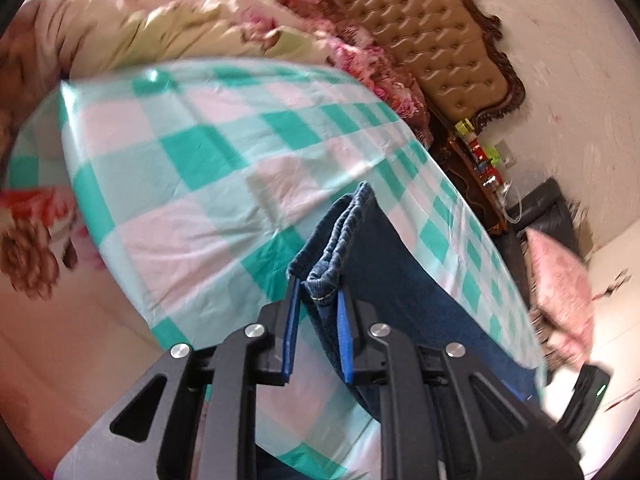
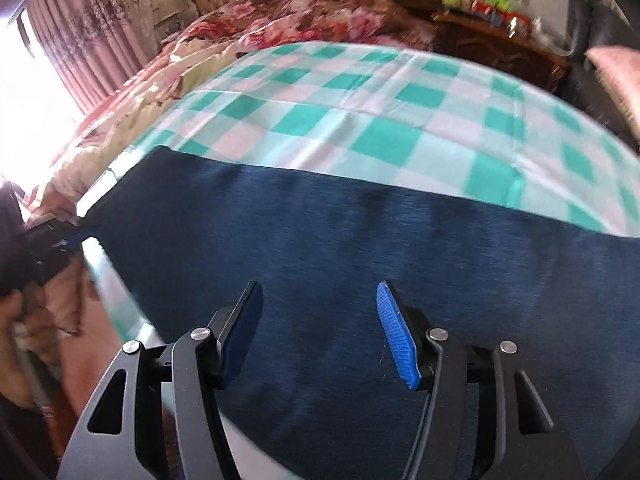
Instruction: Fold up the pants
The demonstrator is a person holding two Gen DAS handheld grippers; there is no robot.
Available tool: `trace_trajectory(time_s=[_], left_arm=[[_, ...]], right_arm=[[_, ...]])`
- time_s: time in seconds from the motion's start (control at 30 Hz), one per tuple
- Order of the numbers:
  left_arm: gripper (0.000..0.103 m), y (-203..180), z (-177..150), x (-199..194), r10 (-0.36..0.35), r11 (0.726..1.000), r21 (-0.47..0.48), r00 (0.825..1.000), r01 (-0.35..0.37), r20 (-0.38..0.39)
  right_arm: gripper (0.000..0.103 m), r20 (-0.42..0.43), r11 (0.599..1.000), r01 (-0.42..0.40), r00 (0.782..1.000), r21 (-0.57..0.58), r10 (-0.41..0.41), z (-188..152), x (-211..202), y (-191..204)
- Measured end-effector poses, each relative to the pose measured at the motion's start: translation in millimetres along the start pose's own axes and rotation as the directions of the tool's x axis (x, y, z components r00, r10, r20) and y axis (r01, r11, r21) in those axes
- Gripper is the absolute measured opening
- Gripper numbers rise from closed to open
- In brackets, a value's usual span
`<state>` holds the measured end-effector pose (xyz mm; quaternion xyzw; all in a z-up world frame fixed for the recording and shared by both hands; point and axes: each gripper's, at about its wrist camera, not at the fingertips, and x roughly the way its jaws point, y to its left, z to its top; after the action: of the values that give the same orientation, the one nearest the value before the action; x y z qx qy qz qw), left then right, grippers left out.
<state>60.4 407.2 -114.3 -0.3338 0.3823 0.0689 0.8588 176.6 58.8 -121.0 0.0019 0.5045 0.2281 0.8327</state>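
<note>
Between the blue pads of the left gripper [image 1: 318, 300] sits a bunched hem of the dark blue pants [image 1: 336, 236]. The jaws stand narrow around this fold, and the pads seem to press it from both sides, so I judge it is held. The cloth hangs from this grip and runs down to the right, over the checked sheet [image 1: 192, 168].

Close to the right wrist camera, the right gripper [image 2: 320, 312] is open wide, with nothing between its fingers; it hovers over the flat middle part of the pants [image 2: 360, 240], which lie stretched across the sheet [image 2: 400, 104].

Only one hem is caught now, so the risk is that the thick denim slips out if the left hand lifts fast. The fold may also come crooked, because the other end is not pinned by anything. The sheet under the pants could be dragged and wrinkle as well.

Farther away lie the flowered quilt [image 1: 224, 24] and the padded headboard [image 1: 432, 28].
</note>
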Motion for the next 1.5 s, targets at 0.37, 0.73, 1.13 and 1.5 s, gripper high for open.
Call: trace_trajectory(time_s=[0.37, 0.73, 1.13, 1.5], left_arm=[[0.015, -161, -78, -32, 0.133, 0.750, 0.596, 0.948, -0.288, 0.290], [0.015, -229, -230, 12, 0.061, 0.340, 0.866, 0.928, -0.367, 0.369], [0.045, -214, -270, 45, 0.053, 0.092, 0.895, 0.900, -0.437, 0.433], [0.023, -218, -247, 55, 0.093, 0.202, 0.945, 0.965, -0.258, 0.244]], right_arm=[[0.062, -0.094, 0.821, -0.409, 0.872, 0.399, 0.480, 33, 25, -30], [0.063, 0.029, 0.686, -0.432, 0.857, 0.585, 0.515, -13, 13, -110], [0.062, 0.047, 0.655, -0.460, 0.837, 0.600, 0.545, -21, 14, -120], [0.065, 0.023, 0.664, -0.450, 0.837, 0.597, 0.547, -17, 16, -120]])
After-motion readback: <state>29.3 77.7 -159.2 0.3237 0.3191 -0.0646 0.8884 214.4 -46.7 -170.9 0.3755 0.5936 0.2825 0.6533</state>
